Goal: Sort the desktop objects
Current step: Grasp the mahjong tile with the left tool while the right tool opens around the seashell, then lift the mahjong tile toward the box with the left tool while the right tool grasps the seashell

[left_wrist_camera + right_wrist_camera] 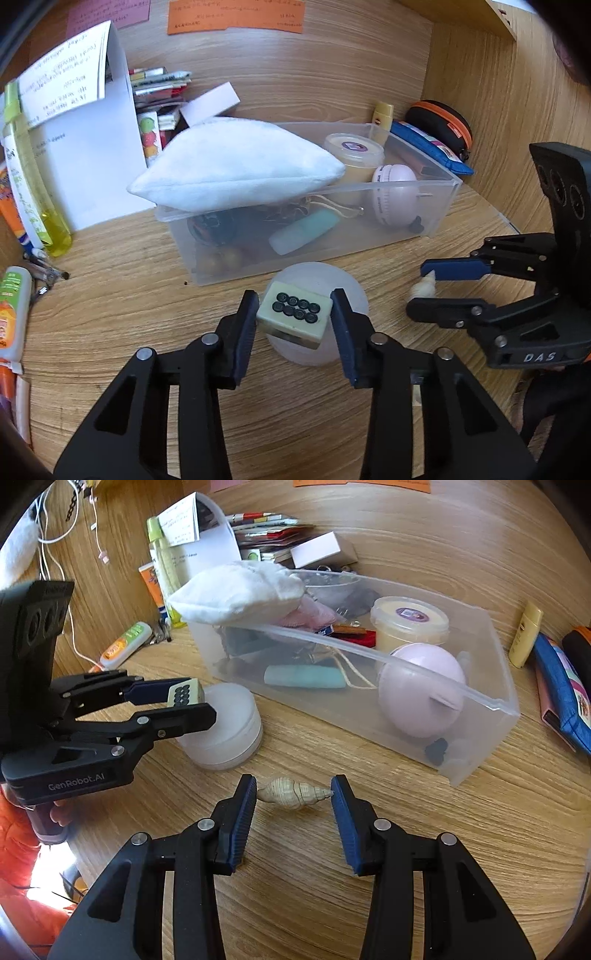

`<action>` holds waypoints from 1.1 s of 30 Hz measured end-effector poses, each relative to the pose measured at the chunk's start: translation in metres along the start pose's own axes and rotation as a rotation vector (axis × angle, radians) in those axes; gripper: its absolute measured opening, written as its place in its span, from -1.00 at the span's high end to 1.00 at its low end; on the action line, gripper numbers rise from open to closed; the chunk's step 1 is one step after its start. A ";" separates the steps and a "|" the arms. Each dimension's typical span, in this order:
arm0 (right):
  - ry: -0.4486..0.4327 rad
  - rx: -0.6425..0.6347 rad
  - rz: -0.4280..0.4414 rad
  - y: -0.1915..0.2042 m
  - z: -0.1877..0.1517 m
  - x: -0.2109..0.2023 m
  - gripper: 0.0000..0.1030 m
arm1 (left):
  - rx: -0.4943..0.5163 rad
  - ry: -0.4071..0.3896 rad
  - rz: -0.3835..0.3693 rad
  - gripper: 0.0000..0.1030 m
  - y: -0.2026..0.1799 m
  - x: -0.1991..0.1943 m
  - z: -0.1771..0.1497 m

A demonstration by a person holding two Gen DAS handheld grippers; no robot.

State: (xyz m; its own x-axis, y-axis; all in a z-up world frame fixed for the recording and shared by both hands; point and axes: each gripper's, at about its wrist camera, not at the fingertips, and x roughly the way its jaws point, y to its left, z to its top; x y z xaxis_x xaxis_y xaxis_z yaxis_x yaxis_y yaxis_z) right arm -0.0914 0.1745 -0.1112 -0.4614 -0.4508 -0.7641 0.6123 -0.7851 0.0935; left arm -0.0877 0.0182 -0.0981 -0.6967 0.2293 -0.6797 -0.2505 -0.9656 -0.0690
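A pale green mahjong tile (291, 315) with black circles sits between the pads of my left gripper (294, 295), which is shut on it just above a round frosted white container (314, 273). The right wrist view shows the same grip, left gripper (201, 699) on the tile (184, 694), over the container (229, 723). My right gripper (294, 781) is shut on a beige spiral seashell (293, 792), end to end, low over the wooden desk. From the left wrist view the right gripper (417, 286) and shell (423, 288) are at the right.
A clear plastic box (480, 701) holds a jar, a pink ball and a teal tube, with a white plush pouch (236, 166) lying over its rim. Papers (85, 147) and tubes crowd the left. A blue pouch (561, 694), yellow balm (524, 635) and black case (443, 125) lie right.
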 end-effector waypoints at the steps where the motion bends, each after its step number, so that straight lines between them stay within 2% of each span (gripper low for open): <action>1: -0.002 0.000 0.002 -0.001 0.000 -0.001 0.25 | 0.009 -0.008 0.002 0.24 -0.002 -0.002 0.000; 4: -0.019 0.004 0.008 -0.002 0.000 -0.007 0.25 | 0.023 -0.014 0.019 0.24 -0.006 -0.003 0.000; 16: -0.107 0.031 -0.017 -0.012 0.004 -0.041 0.25 | 0.015 -0.062 -0.030 0.24 -0.023 -0.019 0.009; 33: -0.211 0.047 -0.043 -0.030 0.033 -0.065 0.25 | 0.026 -0.131 -0.099 0.24 -0.032 -0.024 0.050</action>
State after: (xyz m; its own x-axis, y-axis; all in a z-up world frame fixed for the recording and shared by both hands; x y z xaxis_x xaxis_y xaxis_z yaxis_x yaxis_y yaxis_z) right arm -0.1009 0.2133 -0.0436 -0.6138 -0.4918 -0.6176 0.5611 -0.8221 0.0969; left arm -0.0966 0.0495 -0.0427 -0.7492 0.3389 -0.5691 -0.3384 -0.9344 -0.1109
